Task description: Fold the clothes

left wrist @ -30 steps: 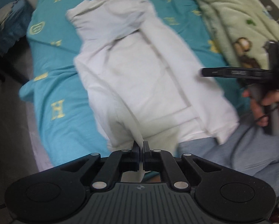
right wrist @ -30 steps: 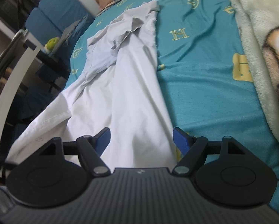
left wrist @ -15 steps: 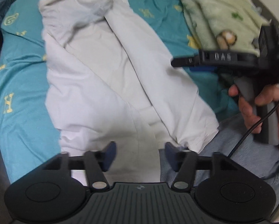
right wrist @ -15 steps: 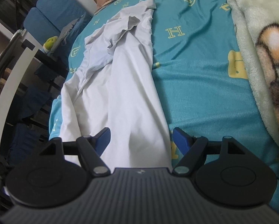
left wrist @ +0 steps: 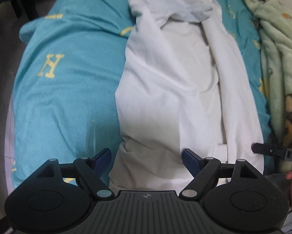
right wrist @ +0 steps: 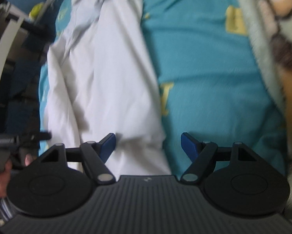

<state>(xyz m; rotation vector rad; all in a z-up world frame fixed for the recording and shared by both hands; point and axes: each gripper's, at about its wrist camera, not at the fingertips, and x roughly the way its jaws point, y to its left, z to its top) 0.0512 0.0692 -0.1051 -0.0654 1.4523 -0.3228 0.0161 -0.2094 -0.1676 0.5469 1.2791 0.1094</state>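
On the bed (left wrist: 67,89), left wrist view: white shirt (left wrist: 177,89) lies lengthwise along the teal sheet, sides already turned in toward the middle, collar end far, hem end near the camera. Left gripper (left wrist: 146,156) points steeply down over the hem; fingers (left wrist: 103,157) are opening, nearly at full spread, w/ cloth under the gap but nothing pinched. Thin soft cotton, light, limp, will sag & wrinkle if lifted by one spot, so best taken at the two hem corners, through both layers. Green blanket (left wrist: 278,62) bunched along the right edge. Right gripper's tip shows at far right, beside the shirt's near right corner, a hand below it.

Right wrist view (blurred): right gripper (right wrist: 147,142) also tilts down, fingers (right wrist: 187,142) wide apart, holding nothing. Left finger sits over the shirt's (right wrist: 106,78) right edge, right finger over bare sheet, so the gap straddles that edge near the hem. Left gripper & the hand on it visible low left.
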